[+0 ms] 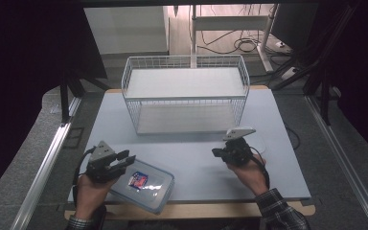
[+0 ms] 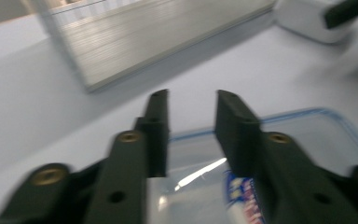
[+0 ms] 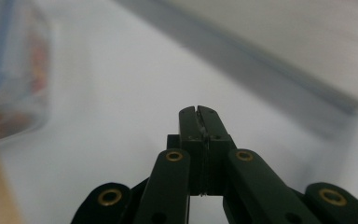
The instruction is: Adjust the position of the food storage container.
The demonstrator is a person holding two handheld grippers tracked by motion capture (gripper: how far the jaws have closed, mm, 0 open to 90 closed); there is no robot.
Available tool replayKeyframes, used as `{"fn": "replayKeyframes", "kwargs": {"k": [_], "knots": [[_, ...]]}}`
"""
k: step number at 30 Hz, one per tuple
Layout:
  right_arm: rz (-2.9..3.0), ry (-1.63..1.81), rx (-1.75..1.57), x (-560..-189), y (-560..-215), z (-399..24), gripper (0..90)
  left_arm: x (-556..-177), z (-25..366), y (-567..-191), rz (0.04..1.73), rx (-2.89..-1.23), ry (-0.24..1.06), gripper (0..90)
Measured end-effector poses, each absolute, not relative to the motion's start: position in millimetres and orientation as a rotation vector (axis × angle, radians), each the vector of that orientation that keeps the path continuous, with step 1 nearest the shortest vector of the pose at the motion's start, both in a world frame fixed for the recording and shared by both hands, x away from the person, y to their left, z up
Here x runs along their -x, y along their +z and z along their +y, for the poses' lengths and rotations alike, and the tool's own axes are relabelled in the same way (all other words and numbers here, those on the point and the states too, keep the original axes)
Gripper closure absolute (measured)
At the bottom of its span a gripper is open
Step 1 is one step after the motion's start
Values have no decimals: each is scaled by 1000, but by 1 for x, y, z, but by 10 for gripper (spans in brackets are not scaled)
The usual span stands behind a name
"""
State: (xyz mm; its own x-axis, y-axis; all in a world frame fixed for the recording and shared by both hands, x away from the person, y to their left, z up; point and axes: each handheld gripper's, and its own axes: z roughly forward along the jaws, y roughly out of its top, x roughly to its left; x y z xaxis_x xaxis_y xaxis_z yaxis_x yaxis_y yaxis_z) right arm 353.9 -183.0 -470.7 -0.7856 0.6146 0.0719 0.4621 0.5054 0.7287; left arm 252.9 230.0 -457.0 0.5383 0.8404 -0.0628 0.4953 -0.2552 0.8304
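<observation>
Left claw (image 1: 124, 159), lower left of the high view, is spread and hangs over the near corner of a clear plastic box (image 1: 146, 187) with a blue-rimmed lid, likely lining up to grip it. Right claw (image 1: 216, 152), lower right, is pressed together on nothing, parked over bare table (image 1: 191, 158). White wire rack (image 1: 184, 93) stands at upper centre, well apart from the box.

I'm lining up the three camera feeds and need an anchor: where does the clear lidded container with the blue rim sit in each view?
High view: the container lies at the lower left of the table, by the left gripper.
Left gripper view: it sits low and right, under the open jaws.
Right gripper view: a blurred patch at the left edge.
Shared landmark: the white wire basket, blurred along the top of both gripper views.
</observation>
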Motion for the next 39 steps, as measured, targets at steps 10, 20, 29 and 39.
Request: {"fn": "replayKeyframes", "kwargs": {"k": [10,20,29,39], "knots": [[2782,1215,-755,-303,-492,-137,893,-248,284,-482,1292,-1944,524,898],[2959,1288,-633,-274,-507,-94,891,-258,281,-515,1364,-2093,294,898],[2947,1294,-690,-279,-508,-96,890,-264,265,-511,1389,-2093,264,900],[2773,1207,-864,-305,-501,-136,892,-281,220,-507,1347,-2113,266,900]]}}
